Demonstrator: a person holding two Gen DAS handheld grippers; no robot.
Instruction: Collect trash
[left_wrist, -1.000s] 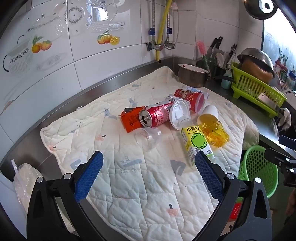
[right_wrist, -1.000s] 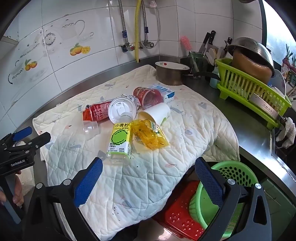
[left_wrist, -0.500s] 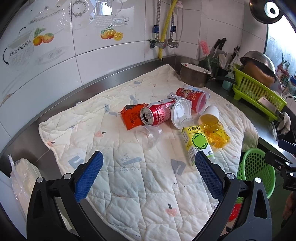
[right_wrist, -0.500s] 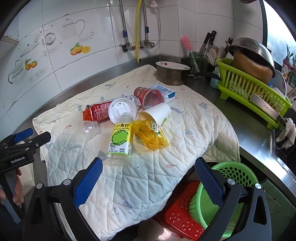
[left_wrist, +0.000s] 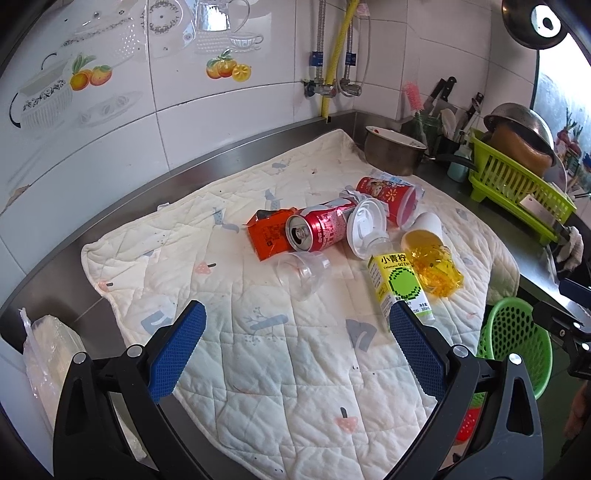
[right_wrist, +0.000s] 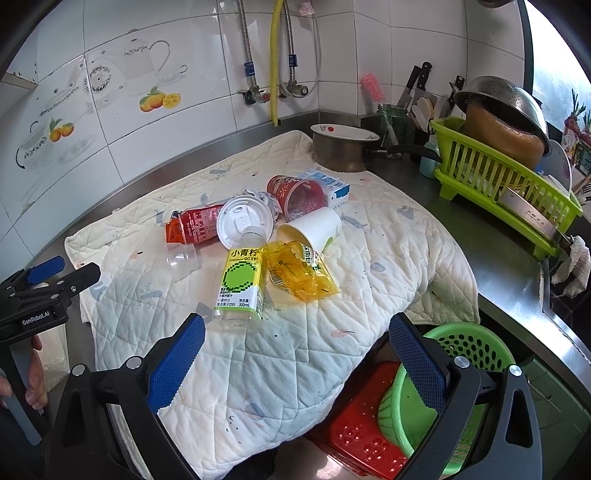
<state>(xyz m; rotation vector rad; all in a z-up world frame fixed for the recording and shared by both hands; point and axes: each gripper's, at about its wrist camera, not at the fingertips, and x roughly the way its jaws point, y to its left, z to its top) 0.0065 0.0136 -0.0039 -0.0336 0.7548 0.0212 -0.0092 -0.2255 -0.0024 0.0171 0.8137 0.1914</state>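
Trash (right_wrist: 255, 236) lies clustered mid-way on the quilted fabric mat (right_wrist: 388, 266). We identify a dented red aluminium can (left_wrist: 319, 229) on its side, a round white plastic lid (right_wrist: 243, 219), a clear soft cup (left_wrist: 301, 273), a yellow-labelled bottle (right_wrist: 240, 282), a crinkled yellow film packet (right_wrist: 299, 275), a white paper cup (right_wrist: 314, 229) and a red printed tub (right_wrist: 295, 192). A perforated green basket (right_wrist: 465, 345) sits below the mat's edge, beside a red tray (right_wrist: 354, 432). We hold the left gripper (left_wrist: 295, 354) and right gripper (right_wrist: 295, 362) above the mat, blue ribbed pads (right_wrist: 173, 363) spread wide, gripping nothing.
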